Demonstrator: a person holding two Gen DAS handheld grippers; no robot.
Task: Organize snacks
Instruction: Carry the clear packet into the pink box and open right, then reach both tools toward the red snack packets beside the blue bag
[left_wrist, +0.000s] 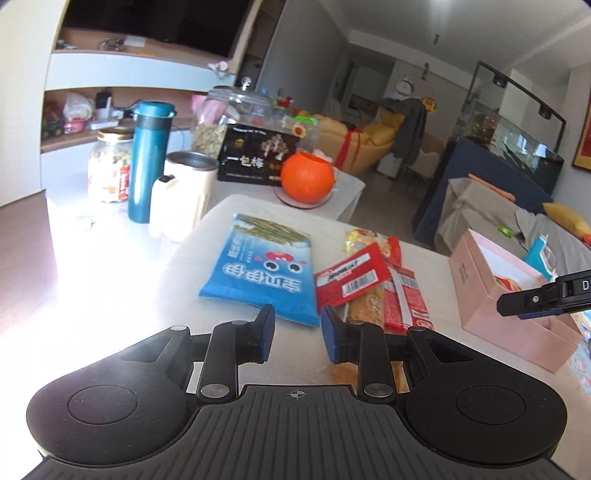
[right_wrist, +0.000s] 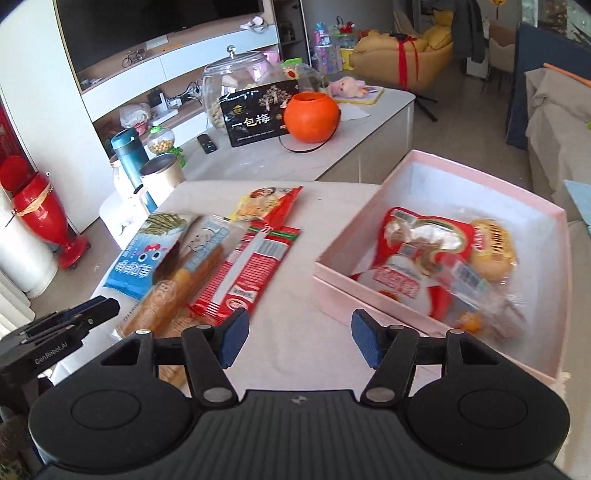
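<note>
Pink cardboard makes up the open box (right_wrist: 476, 173) at the right end of the white desk (right_wrist: 317, 295), and several snacks already lie inside it: a red and white pouch (right_wrist: 410, 251) with a round yellow-wrapped cake (right_wrist: 493, 247) just beside it, plus some blurred clear wrappers nearer the front wall. Loose packets wait on the desk to the left of the box. A blue seaweed bag (left_wrist: 258, 269) lies farthest left; a clear pack of golden bread sticks (right_wrist: 177, 291) rests partly on it, and a long red packet (right_wrist: 251, 269) lies just beside that. A yellow and red packet (right_wrist: 269, 201) sits behind them.

The left hand-held gripper (left_wrist: 297, 328) hangs low over the near edge of the blue bag and the red packets, jaws drawn in to a narrow gap with nothing between them. The right hand-held gripper (right_wrist: 299, 341) hovers over bare desk between the loose packets and the box, jaws apart and empty.

Behind stand an orange pumpkin bucket (right_wrist: 312, 116), a black box with white lettering (right_wrist: 258, 114), a blue flask (left_wrist: 149, 162) and a cream mug (left_wrist: 184, 195)
</note>
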